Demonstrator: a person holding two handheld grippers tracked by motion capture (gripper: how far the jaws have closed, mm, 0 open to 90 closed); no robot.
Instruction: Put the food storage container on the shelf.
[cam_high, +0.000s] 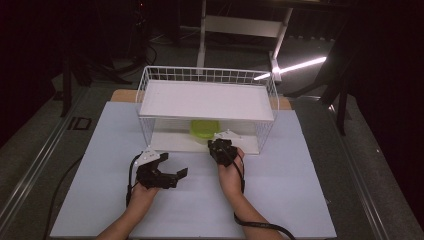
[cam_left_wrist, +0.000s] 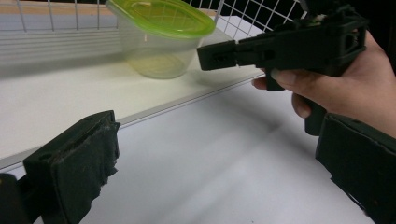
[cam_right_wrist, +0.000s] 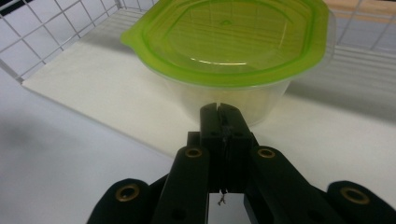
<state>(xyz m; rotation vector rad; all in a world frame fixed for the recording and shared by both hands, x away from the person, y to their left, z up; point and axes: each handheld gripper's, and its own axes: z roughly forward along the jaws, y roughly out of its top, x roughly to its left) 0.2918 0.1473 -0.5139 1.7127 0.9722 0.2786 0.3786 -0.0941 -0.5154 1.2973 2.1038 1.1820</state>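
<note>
My right tongs (cam_right_wrist: 219, 109) clenched empty, tips near clear plastic tub with green lid (cam_right_wrist: 229, 51) on white wire rack's lower shelf (cam_high: 170, 142). Left tongs (cam_high: 172, 172) released over white tabletop (cam_high: 280, 195).

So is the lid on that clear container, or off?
On. The green lid sits flat across the rim of the clear container, which stands upright on the wire rack's lower shelf.

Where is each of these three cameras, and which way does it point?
High view: above the person's side, looking forward and down at the table and wire rack; both forearms show.
Left tool view: on the left tool, looking toward the tub; its spread jaws and the right hand show.
Right tool view: on the right tool, facing the tub; its closed jaws show.
All share the tub.
</note>
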